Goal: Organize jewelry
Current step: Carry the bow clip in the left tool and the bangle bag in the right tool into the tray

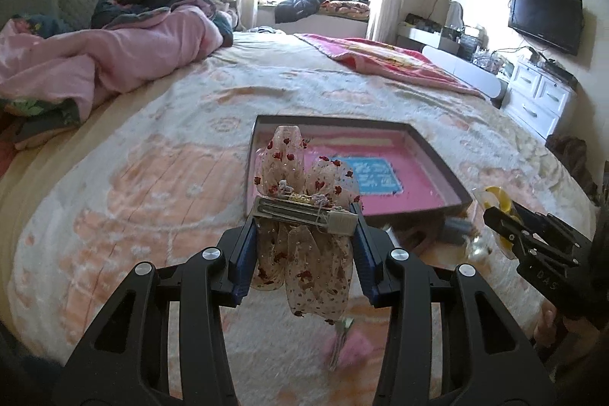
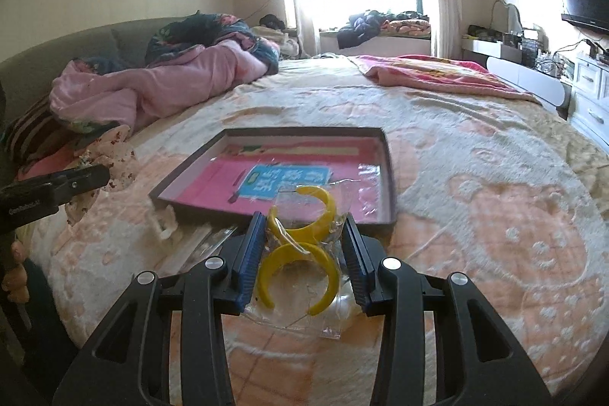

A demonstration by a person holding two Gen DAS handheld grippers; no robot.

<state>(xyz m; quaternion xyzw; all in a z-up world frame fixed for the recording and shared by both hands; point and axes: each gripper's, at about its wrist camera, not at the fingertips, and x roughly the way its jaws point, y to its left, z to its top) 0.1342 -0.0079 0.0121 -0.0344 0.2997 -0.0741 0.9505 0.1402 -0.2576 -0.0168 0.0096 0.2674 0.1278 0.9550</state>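
Hair bow (image 1: 304,223): sheer fabric with red flowers on a metal clip, held above the bedspread, near side of the box.
Left gripper (image 1: 304,215): fingers closed on the clip's two ends.
Yellow earrings (image 2: 300,242): two open hoops in a clear bag, above the box's near edge.
Right gripper (image 2: 302,238): fingers closed on the bag.
Box (image 2: 386,155): shallow, dark rim, pink inside, lying on the bedspread (image 2: 475,200).
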